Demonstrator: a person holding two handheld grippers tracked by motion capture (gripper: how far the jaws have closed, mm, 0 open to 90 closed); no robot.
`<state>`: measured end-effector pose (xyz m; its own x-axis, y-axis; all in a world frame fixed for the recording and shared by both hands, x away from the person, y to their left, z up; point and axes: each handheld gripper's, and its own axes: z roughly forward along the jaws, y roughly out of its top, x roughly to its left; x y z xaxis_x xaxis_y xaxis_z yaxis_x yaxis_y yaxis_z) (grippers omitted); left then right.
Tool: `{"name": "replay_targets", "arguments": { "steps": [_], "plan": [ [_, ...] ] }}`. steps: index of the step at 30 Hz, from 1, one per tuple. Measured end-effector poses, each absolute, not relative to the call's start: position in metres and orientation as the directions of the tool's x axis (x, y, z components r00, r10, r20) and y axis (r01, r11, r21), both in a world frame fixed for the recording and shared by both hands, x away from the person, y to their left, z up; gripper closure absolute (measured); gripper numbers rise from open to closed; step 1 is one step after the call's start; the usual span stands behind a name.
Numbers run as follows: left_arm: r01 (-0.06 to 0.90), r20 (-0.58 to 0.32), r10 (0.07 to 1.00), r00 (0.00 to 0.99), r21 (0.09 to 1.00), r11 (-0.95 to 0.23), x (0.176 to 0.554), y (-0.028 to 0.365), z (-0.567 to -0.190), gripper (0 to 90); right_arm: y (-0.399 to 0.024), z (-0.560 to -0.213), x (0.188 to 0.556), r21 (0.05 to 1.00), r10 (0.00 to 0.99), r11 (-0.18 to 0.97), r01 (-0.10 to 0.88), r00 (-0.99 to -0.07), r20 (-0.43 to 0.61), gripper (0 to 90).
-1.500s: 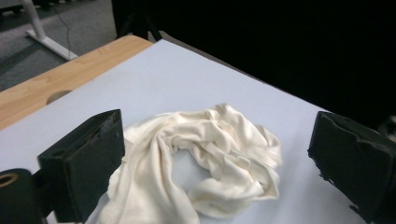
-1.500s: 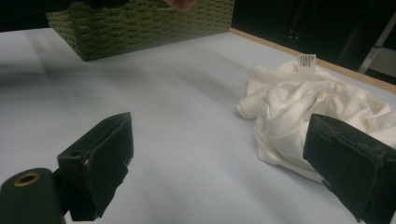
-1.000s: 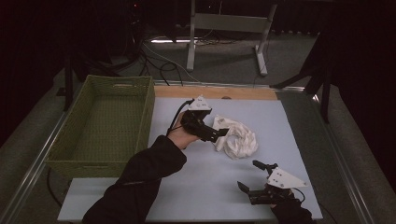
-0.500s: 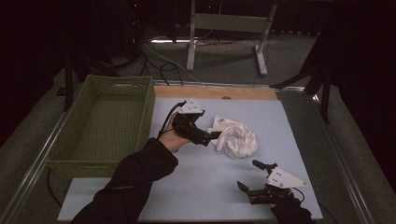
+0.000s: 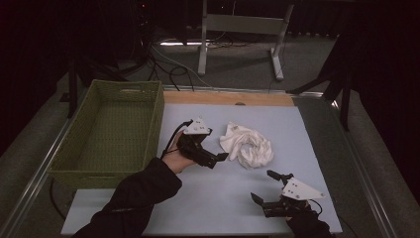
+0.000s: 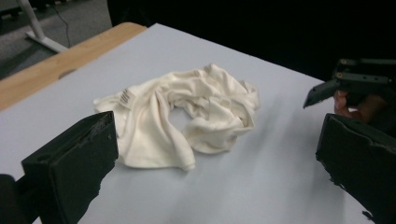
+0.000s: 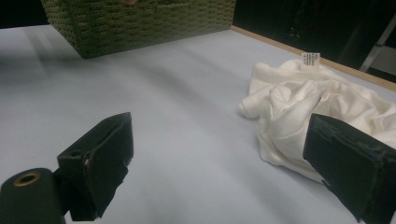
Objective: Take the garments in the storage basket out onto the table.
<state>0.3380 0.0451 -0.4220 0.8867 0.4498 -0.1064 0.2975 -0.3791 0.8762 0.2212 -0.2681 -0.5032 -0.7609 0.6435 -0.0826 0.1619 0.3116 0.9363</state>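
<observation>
- My left gripper (image 5: 218,159) has its fingers (image 6: 70,165) spread wide, holding nothing; the cloth (image 5: 247,146) lies crumpled on the desk (image 5: 208,198) just ahead of them, apart from the tips.
- Between those fingers I see bare desk, then the cloth (image 6: 187,112), with nothing in the way.
- My right gripper (image 5: 267,187) sits near the desk's front edge, fingers (image 7: 100,161) wide apart and empty, the cloth (image 7: 299,107) ahead and toward the right finger.
- The basket (image 5: 114,129) stands behind and beside my left fingers; from the right gripper it lies well beyond the fingertips (image 7: 140,23).
- A tag (image 7: 310,58) sticks up at the cloth's far edge.
</observation>
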Motion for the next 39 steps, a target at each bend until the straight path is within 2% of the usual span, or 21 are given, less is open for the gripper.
{"name": "replay_targets", "arguments": {
  "steps": [21, 27, 39],
  "plan": [
    [0.280, -0.100, 0.365, 0.926, 0.830, -0.483, 0.295, 0.055, -0.464, 0.5, -0.268, -0.504, 0.221, 0.936, 0.644, 0.311, 0.165, -0.761, -0.079, 8.6],
    [0.256, -0.074, 0.336, 0.939, 0.802, -0.540, 0.279, 0.059, -0.474, 0.5, -0.267, -0.504, 0.221, 0.935, 0.641, 0.316, 0.161, -0.763, -0.085, 8.6],
    [0.275, -0.081, 0.333, 0.939, 0.759, -0.590, 0.258, 0.082, -0.498, 0.5, -0.266, -0.504, 0.221, 0.935, 0.636, 0.318, 0.160, -0.767, -0.085, 8.6]
  ]
}}
